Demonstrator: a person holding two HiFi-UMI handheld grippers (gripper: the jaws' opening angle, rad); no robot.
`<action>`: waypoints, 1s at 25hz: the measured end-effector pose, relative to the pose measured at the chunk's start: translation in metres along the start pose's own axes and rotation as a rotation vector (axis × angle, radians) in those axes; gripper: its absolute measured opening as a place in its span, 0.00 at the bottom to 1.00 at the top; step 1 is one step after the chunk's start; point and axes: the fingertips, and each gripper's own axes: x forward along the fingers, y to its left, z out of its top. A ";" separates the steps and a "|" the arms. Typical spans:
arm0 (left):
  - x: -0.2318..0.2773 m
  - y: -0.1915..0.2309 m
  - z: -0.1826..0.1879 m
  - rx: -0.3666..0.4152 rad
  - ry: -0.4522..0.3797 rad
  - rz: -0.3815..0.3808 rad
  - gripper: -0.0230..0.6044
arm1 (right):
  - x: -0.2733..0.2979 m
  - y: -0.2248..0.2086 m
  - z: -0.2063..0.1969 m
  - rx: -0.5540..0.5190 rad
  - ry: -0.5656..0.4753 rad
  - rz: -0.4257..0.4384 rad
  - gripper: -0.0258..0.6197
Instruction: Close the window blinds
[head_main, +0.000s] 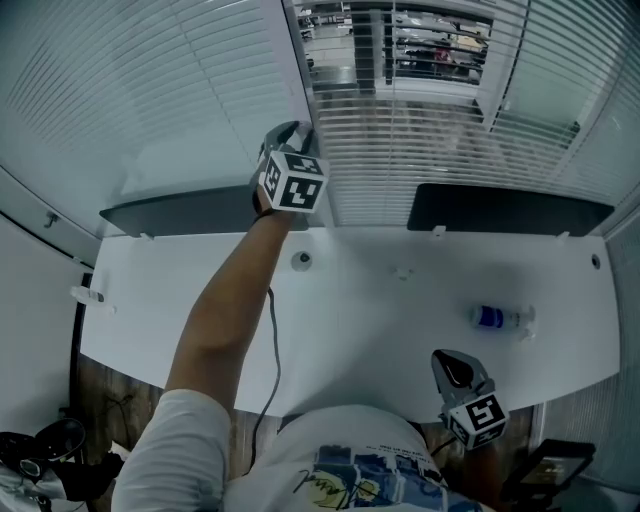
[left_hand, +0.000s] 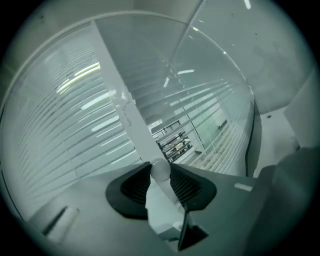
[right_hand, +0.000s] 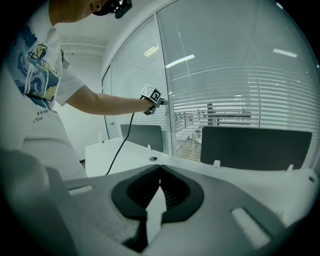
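There's the left gripper (head_main: 292, 135) up at the window frame, jaws clamped on the round-ended white plastic wand (left_hand: 160, 170). The white slatted window blinds (head_main: 420, 150) hang behind the white desk (head_main: 380, 320), middle slats still letting light through. The right gripper (right_hand: 159, 172) sits low by the desk's near edge, jaws together, empty.

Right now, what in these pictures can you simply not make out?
- Head view: the marker cube hides the left gripper's jaws on the blind wand.
- Left gripper view: the wand's top end is lost against the white window frame.
- Head view: the bottle's label is too small to read.
- Head view: the dark gear at bottom left is cut by the edge.
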 end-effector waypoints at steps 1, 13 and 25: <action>0.000 0.001 0.000 -0.063 -0.002 -0.001 0.24 | 0.000 0.000 -0.001 0.000 0.001 0.001 0.04; 0.001 0.008 -0.007 -0.851 -0.033 -0.117 0.24 | -0.001 -0.002 0.000 0.003 0.000 0.001 0.04; 0.004 -0.002 -0.007 -1.007 -0.066 -0.202 0.24 | -0.002 -0.012 -0.006 -0.012 -0.009 0.002 0.04</action>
